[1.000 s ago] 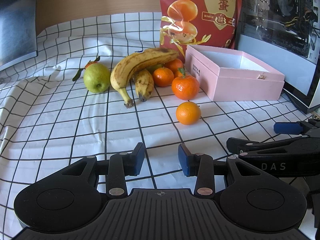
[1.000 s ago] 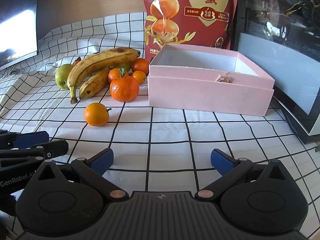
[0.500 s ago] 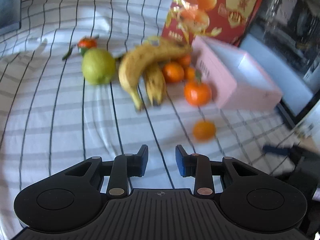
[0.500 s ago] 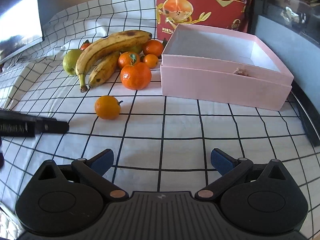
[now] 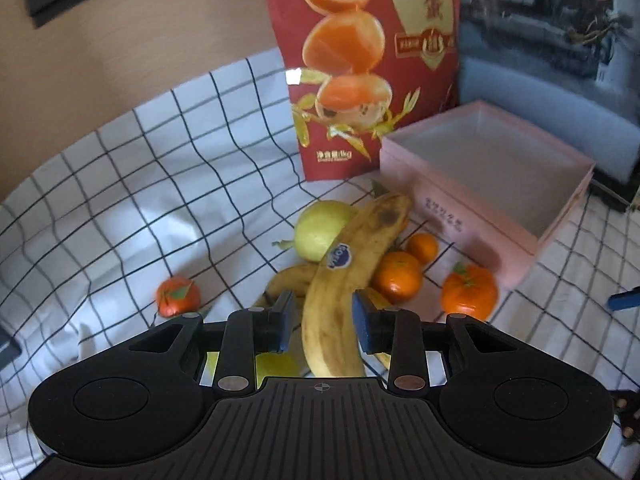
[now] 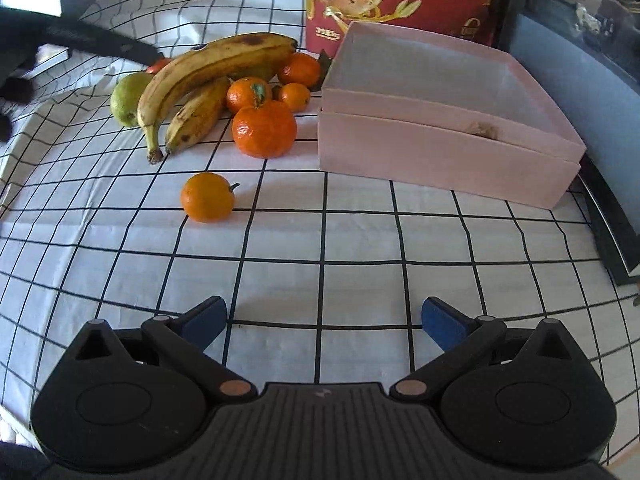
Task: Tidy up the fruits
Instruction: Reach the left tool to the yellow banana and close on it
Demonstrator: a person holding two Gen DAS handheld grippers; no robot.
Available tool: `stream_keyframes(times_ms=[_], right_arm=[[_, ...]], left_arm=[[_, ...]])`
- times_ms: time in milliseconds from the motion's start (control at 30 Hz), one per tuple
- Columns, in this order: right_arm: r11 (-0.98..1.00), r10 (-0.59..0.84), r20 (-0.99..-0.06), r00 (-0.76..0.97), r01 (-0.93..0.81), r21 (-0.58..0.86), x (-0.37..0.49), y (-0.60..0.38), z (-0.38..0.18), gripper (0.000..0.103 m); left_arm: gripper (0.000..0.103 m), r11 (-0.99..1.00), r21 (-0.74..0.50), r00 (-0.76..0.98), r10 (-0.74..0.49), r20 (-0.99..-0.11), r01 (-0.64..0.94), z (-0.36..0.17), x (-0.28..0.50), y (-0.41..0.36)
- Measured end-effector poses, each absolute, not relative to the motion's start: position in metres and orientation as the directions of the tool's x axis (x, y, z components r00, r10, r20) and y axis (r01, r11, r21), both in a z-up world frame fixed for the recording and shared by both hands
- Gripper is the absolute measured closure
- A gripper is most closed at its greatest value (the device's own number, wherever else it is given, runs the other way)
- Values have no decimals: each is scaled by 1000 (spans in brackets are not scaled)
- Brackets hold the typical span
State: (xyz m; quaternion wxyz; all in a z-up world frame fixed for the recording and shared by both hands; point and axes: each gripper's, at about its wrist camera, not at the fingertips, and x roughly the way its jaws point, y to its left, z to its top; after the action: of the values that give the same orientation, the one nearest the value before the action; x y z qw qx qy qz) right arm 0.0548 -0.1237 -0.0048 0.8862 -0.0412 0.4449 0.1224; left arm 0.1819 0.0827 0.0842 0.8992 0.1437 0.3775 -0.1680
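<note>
In the left wrist view my left gripper (image 5: 322, 326) is open, a finger on each side of the large banana (image 5: 348, 276), apart from it. A second banana (image 5: 288, 278), a green pear (image 5: 322, 230) and several tangerines (image 5: 398, 276) lie around it, beside the empty pink box (image 5: 500, 208). In the right wrist view my right gripper (image 6: 322, 320) is open and empty above the cloth, well short of a lone tangerine (image 6: 207, 197). The large banana (image 6: 216, 64) and the pink box (image 6: 444, 152) lie beyond it.
A red snack bag (image 5: 368, 60) stands behind the fruit. A dark monitor-like case (image 6: 580, 40) stands right of the box. The checked cloth (image 6: 360, 248) covers the table. The left gripper's arm (image 6: 80, 38) reaches in from the far left.
My left gripper has swung over the fruit pile and come down with its fingers either side of the large banana. My right gripper has moved forward a little and stays open.
</note>
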Motion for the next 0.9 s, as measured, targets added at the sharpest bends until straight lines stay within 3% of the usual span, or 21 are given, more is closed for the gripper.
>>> stream_keyframes(times_ms=[67,200,333,900], right_arm=[[965,185,-798,574,-261,36,54,-123,-4,0],[968,178,-797,577,-249,36,51,-124,-3,0],[973,170,-777,606,-228,35,44,-124,-4,0],[984,142,-737,661,-175,32,42,-118,-4,0]], left_arm=[[67,904,80,619,-221,-754,419,78,196,82],[56,892,79,593,-228,-772,445,72,210,79],[56,896,27,566,-256,-784,442,69,218,79],[51,861,89,540,-231,-809,502,52,237,60]])
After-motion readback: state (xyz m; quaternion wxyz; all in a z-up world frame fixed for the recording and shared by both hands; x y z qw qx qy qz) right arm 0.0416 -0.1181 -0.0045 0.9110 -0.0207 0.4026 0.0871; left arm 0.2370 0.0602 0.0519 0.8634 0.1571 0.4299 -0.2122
